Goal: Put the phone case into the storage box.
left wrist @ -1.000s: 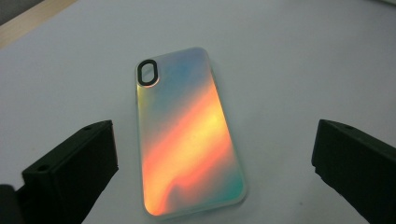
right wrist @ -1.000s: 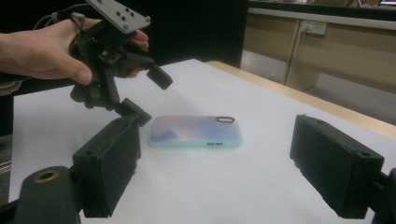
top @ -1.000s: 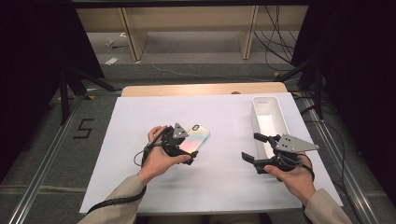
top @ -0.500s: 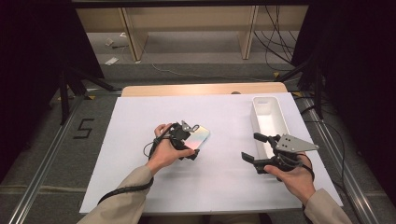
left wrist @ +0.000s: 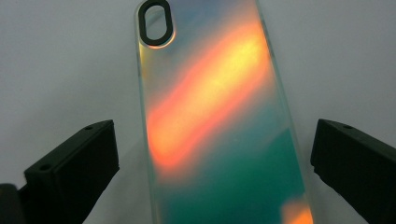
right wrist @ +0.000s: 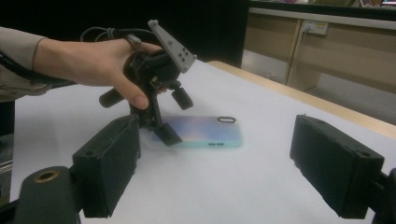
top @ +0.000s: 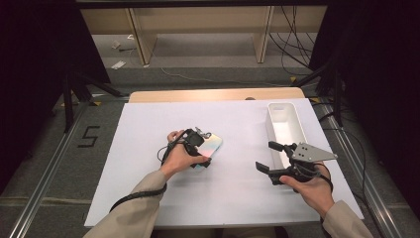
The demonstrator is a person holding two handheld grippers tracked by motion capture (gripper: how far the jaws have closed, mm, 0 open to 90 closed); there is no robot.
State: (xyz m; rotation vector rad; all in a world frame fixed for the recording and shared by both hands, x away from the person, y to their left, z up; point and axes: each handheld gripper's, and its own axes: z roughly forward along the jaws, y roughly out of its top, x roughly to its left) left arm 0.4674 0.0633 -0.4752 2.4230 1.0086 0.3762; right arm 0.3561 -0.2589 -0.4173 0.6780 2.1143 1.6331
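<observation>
Left tool (top: 204,148) lowered, seemingly straddling phone (top: 208,150).

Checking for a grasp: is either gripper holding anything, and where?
Nothing held. The left gripper straddles the phone case, jaws open; the right gripper is open.

"5" on the floor (top: 89,136)

one phone case (top: 208,150), iridescent with a single oval camera cutout, lies on the white sheet. one white rectangular bin (top: 285,129) stands at the sheet's far right. two handheld grippers: the left gripper (top: 204,152) and the right gripper (top: 270,156), each with two black jaws, four jaws in all. two hands hold them, one apiece. one white sheet (top: 148,124) covers one wooden table (top: 213,94). one number marking (top: 90,136) is on the floor.
</observation>
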